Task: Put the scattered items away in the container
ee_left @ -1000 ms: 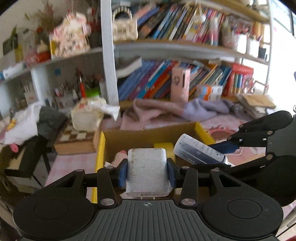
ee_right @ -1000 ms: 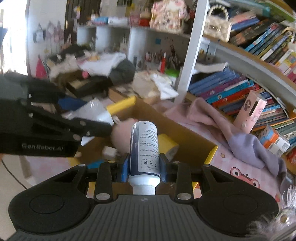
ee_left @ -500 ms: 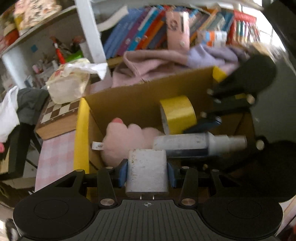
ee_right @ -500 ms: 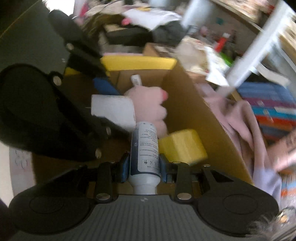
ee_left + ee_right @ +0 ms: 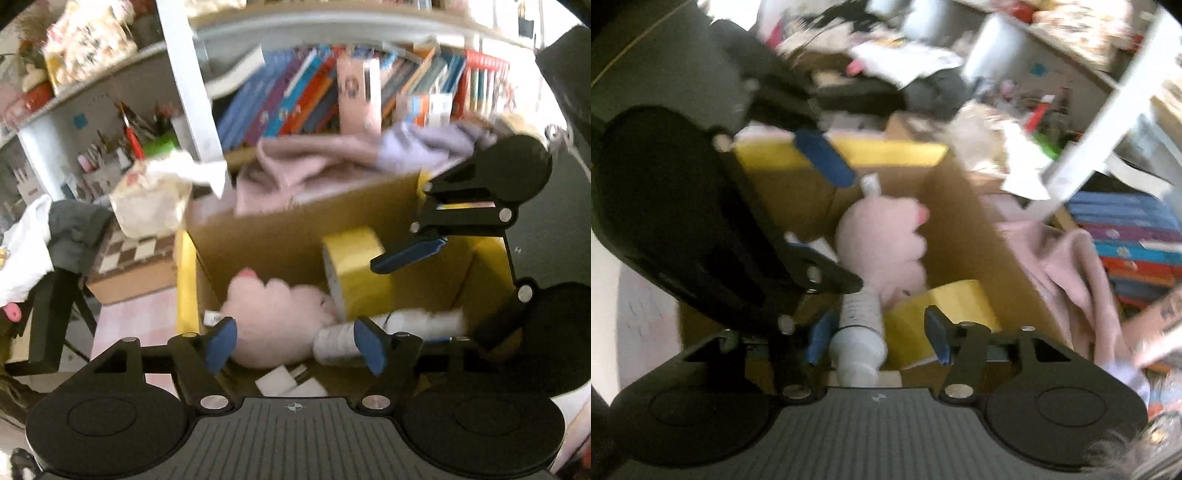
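Both grippers hang over an open cardboard box (image 5: 291,229) with yellow-taped flaps. My left gripper (image 5: 295,341) is open and empty; the white charger (image 5: 288,382) lies loose in the box below it. My right gripper (image 5: 877,334) is open; the white bottle (image 5: 858,321) lies free between its fingers inside the box and also shows in the left wrist view (image 5: 384,326). A pink plush toy (image 5: 277,317) and a yellow tape roll (image 5: 354,273) are in the box too. The right gripper shows in the left wrist view (image 5: 417,240).
Behind the box lie a pink and lilac cloth (image 5: 332,162), a shelf of books (image 5: 332,99), a crumpled bag (image 5: 155,195) on a chequered board (image 5: 129,254), and dark clothes (image 5: 70,229) at the left. The left gripper body (image 5: 683,214) crowds the right wrist view.
Both grippers opened over the box. The charger dropped from the left one and the bottle came free of the right one; both now lie inside the box.
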The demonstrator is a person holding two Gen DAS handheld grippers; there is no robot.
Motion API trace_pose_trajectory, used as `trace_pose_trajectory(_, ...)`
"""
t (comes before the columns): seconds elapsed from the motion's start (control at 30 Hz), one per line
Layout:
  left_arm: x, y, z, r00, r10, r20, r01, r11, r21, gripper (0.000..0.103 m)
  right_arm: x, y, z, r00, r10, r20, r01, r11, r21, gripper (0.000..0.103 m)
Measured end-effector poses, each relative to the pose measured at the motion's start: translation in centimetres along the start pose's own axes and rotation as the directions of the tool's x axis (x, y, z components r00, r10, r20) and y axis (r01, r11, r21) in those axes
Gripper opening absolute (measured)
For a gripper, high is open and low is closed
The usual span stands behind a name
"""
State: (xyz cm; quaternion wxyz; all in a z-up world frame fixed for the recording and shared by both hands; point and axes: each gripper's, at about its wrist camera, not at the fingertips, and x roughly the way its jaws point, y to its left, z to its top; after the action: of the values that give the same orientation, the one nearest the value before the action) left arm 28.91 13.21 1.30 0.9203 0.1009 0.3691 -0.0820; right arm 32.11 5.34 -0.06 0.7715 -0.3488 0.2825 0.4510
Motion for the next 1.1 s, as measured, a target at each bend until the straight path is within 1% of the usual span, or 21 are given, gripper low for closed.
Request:
trace_pose_trajectory(0.03, -0.9, -0.1, 0.1, 1.000, 0.001, 0.022, -0.001, 1.000, -0.009, 0.073, -1.1, -0.2, -0.1, 1.000, -0.015, 0.021, 0.014, 0.999, 0.034, 0.057)
trace_pose_trajectory(0.1, -2.8, -0.4, 0.2, 0.997, 0.007, 0.070, -0.005, 0.999, -0.033, 0.075, -3.3, -0.5, -0.3, 0.997, -0.055, 0.061, 0.049, 0.994, 0.093, 0.064)
trace_pose_trajectory(0.17, -4.8, -0.8, 0.1, 0.993, 0.009, 0.118, -0.002, 0.998, -0.059, 0.083, -5.5, -0.4, -0.6, 0.991, -0.095, 0.098, 0.080, 0.987, 0.142, 0.065)
trace_pose_trajectory(0.27, -7.5, -1.3, -0.4, 0.983, 0.022, 0.184, -0.007, 0.997, -0.081, 0.085, -8.7, 0.1, -1.4, 0.977, -0.158, 0.140, 0.124, 0.966, 0.225, 0.065)
trace_pose_trajectory(0.37, -9.9, -1.8, -1.4, 0.972, 0.063, 0.224, -0.038, 0.993, -0.115, 0.085, -11.5, 0.9, -2.3, 0.957, -0.238, 0.167, 0.177, 0.932, 0.317, 0.066)
trace_pose_trajectory(0.43, -11.5, -2.1, -2.3, 0.965, 0.077, 0.250, -0.039, 0.987, -0.153, 0.085, -13.3, 1.6, -3.0, 0.944, -0.280, 0.175, 0.198, 0.904, 0.378, 0.066)
trace_pose_trajectory(0.53, -13.7, -2.6, -3.8, 0.956, 0.086, 0.279, -0.030, 0.980, -0.198, 0.088, -15.5, 3.2, -4.1, 0.917, -0.356, 0.182, 0.250, 0.866, 0.434, 0.066)
trace_pose_trajectory(0.6, -14.8, -3.2, -4.8, 0.953, 0.094, 0.288, -0.032, 0.976, -0.214, 0.090, -16.9, 4.6, -5.0, 0.896, -0.408, 0.175, 0.290, 0.836, 0.466, 0.066)
trace_pose_trajectory(0.7, -16.0, -4.5, -6.4, 0.954, 0.080, 0.290, -0.013, 0.974, -0.224, 0.094, -18.5, 6.7, -6.6, 0.874, -0.459, 0.156, 0.324, 0.792, 0.518, 0.069)
trace_pose_trajectory(0.77, -16.5, -5.4, -7.5, 0.957, 0.065, 0.282, -0.002, 0.976, -0.218, 0.096, -19.3, 8.3, -7.8, 0.866, -0.483, 0.128, 0.347, 0.765, 0.543, 0.069)
trace_pose_trajectory(0.87, -17.1, -7.0, -9.3, 0.963, 0.053, 0.266, 0.004, 0.977, -0.211, 0.096, -20.2, 10.6, -9.5, 0.861, -0.502, 0.077, 0.372, 0.728, 0.576, 0.069)
trace_pose_trajectory(0.93, -17.4, -7.8, -10.3, 0.966, 0.046, 0.253, 0.008, 0.978, -0.209, 0.096, -20.8, 12.2, -10.7, 0.854, -0.518, 0.044, 0.394, 0.700, 0.595, 0.070)
trace_pose_trajectory(1.1, -17.9, -9.8, -12.1, 0.974, 0.041, 0.224, 0.007, 0.978, -0.210, 0.096, -22.0, 15.7, -13.4, 0.834, -0.551, -0.041, 0.439, 0.615, 0.655, 0.075)
